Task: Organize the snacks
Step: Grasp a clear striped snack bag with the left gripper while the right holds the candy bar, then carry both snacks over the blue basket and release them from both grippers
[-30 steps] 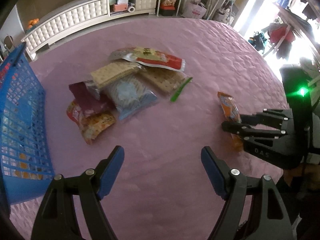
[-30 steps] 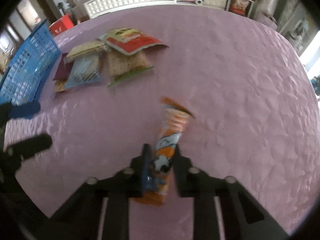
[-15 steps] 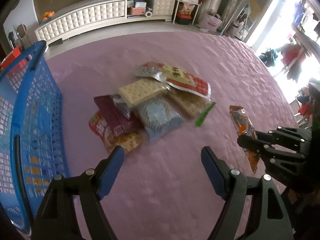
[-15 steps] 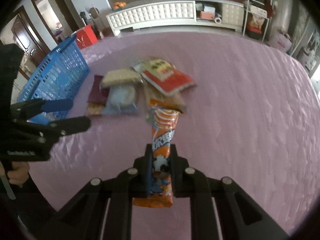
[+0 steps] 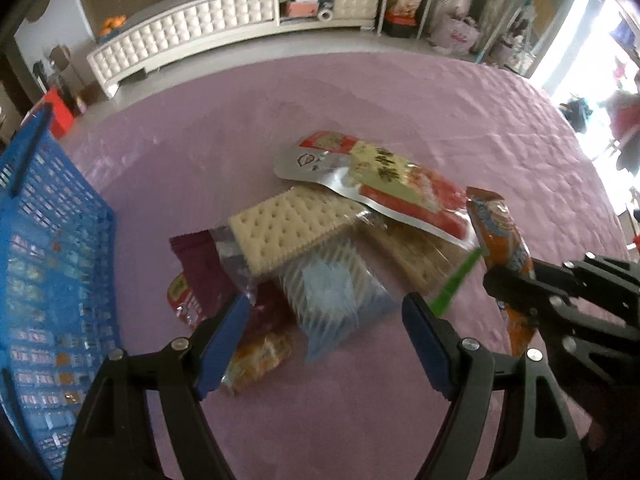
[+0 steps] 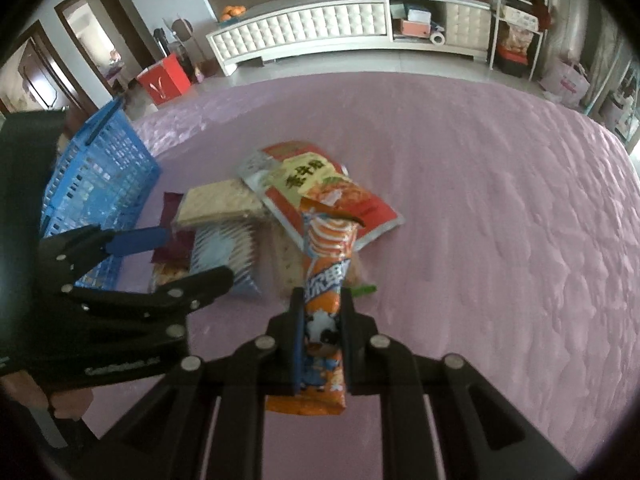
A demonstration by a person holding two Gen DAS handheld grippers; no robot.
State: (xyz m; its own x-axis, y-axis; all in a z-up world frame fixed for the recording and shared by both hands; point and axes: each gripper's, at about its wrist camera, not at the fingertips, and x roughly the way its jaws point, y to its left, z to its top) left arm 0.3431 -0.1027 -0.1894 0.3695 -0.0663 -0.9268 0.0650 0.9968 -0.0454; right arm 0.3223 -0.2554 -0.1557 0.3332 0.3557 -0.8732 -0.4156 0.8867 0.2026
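Observation:
My right gripper [image 6: 322, 300] is shut on an orange snack stick packet [image 6: 326, 264] and holds it above the purple cloth; the packet also shows in the left wrist view [image 5: 502, 240]. My left gripper [image 5: 326, 316] is open and empty, just above a pile of snacks: a cracker pack [image 5: 292, 222], a red and silver bag [image 5: 380, 178], a blue-white packet [image 5: 332, 292], a maroon packet [image 5: 202, 268] and an orange-red packet [image 5: 256, 354]. A blue basket [image 5: 44, 264] stands at the left.
The purple quilted cloth [image 6: 500, 220] covers the whole surface. A green-edged clear bag of crackers [image 5: 424, 260] lies under the pile. A white cabinet [image 6: 320, 32] and a red box [image 6: 164, 80] stand beyond the far edge.
My left gripper moved forward over the snack pile, still open. My right gripper carried the orange packet left toward the pile and the basket.

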